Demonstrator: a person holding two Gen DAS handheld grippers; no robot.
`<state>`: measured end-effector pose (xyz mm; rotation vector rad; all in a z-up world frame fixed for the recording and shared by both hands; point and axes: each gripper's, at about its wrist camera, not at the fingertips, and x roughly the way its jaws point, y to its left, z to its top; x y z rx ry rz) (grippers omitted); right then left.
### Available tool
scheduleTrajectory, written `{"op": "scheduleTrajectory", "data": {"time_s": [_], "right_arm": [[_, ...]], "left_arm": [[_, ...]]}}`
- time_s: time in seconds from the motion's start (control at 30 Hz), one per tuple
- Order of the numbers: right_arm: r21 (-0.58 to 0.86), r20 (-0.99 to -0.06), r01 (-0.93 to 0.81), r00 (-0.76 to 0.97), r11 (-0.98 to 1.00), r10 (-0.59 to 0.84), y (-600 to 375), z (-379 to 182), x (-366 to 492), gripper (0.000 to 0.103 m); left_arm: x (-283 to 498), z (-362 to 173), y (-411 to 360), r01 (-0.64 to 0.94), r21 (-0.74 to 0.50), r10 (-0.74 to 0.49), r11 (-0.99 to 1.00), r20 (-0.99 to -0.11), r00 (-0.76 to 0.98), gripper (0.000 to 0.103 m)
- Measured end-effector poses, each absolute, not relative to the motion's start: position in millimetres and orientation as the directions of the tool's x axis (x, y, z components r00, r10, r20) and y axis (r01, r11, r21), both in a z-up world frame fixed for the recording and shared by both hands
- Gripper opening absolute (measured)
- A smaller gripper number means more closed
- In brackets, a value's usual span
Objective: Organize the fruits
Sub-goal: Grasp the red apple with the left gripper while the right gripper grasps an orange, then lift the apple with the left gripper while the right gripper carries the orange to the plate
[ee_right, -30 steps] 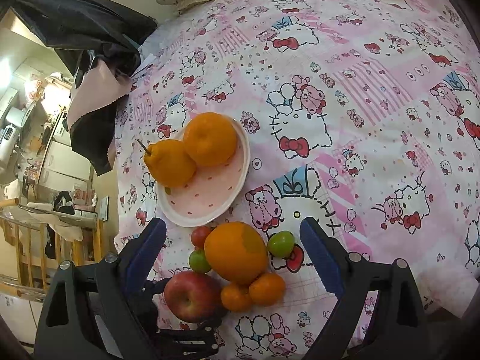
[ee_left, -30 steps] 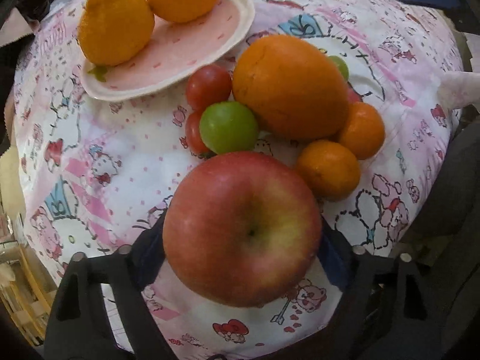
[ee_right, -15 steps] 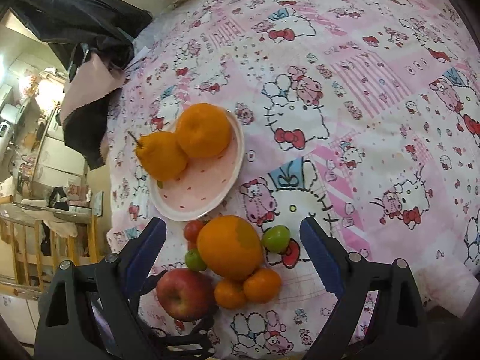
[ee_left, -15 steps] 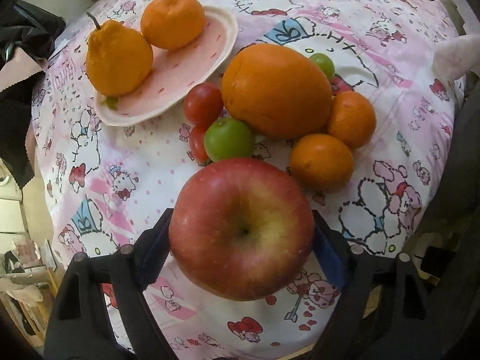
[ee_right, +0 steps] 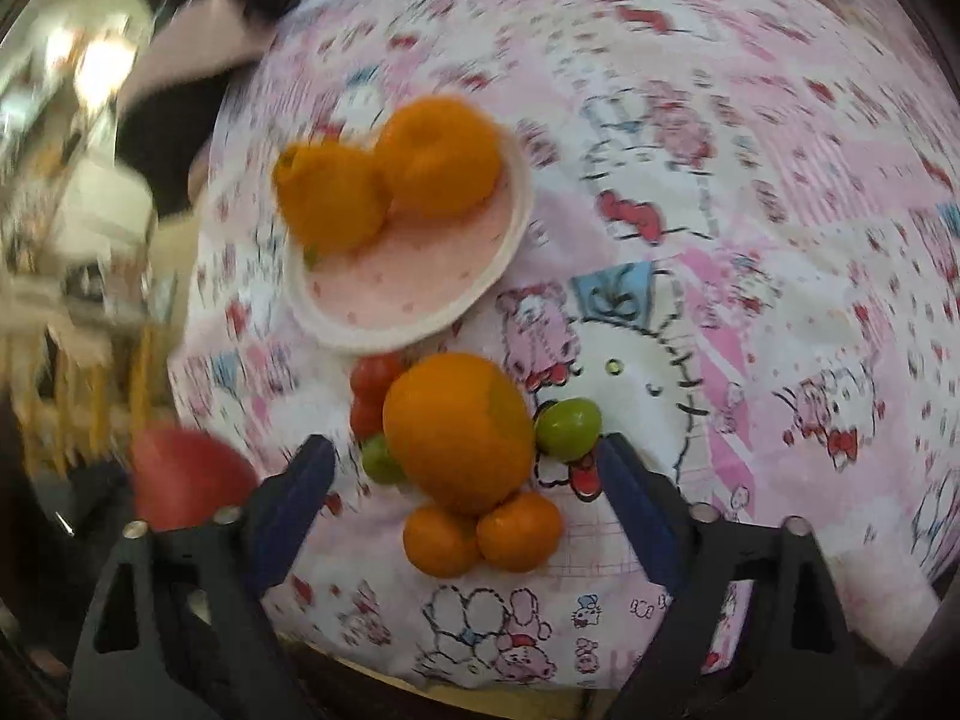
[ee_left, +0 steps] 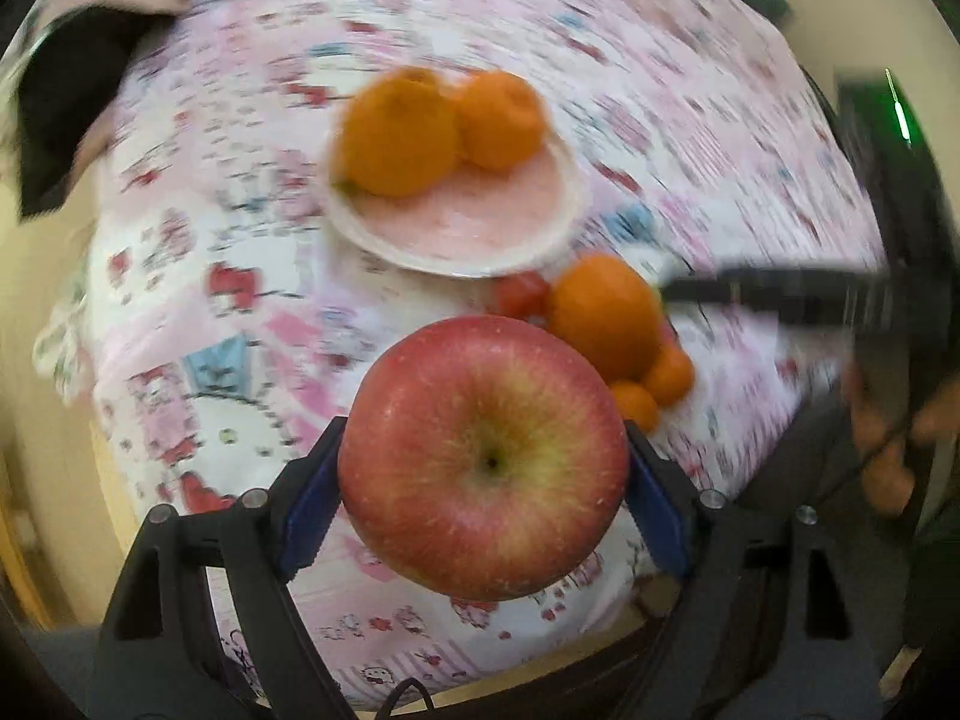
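Left tongs (ee_left: 483,468) clamp red apple (ee_left: 483,459), held above the surface (ee_left: 252,276) near pink plate (ee_left: 474,240); right tongs (ee_right: 465,498) spread wide, holding nothing, over big orange (ee_right: 459,429)

Two citrus fruits (ee_right: 384,186) sit side by side on the plate (ee_right: 414,312). Just in front of the plate, tomatoes (ee_right: 372,387) and mandarins (ee_right: 480,531) cluster against a large orange (ee_right: 456,429) on the tablecloth (ee_right: 750,240).
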<state>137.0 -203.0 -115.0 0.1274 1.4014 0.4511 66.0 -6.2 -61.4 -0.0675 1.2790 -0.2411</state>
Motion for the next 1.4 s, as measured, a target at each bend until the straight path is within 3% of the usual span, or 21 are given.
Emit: {"op": "scheduleTrajectory", "data": {"time_s": [0.2, 0.77, 1.0, 1.4], "right_arm": [[0.262, -0.96, -0.297, 0.021, 0.918, 0.281, -171.1, -144.4, 138.5, 0.083], [0.234, -0.969, -0.293, 0.013, 0.927, 0.248, -156.0, -170.2, 163.3, 0.084], [0.288, -0.955, -0.273, -0.006, 0.918, 0.298, -169.6, -167.7, 173.3, 0.078], [0.225, -0.967, -0.366, 0.031, 0.903, 0.253, -161.2, -157.4, 160.5, 0.074]], "left_arm": [[82.1, -72.5, 27.7, -0.032, -0.216, -0.2, 0.976, -0.941, 0.275, 0.082], [86.4, -76.4, 6.7, 0.016, -0.25, -0.245, 0.968, -0.933, 0.264, 0.082], [88.2, -81.0, 15.4, -0.025, -0.244, -0.229, 0.969, -0.937, 0.262, 0.082], [89.3, -75.3, 15.2, -0.024, -0.254, -0.237, 0.967, -0.931, 0.276, 0.082]]}}
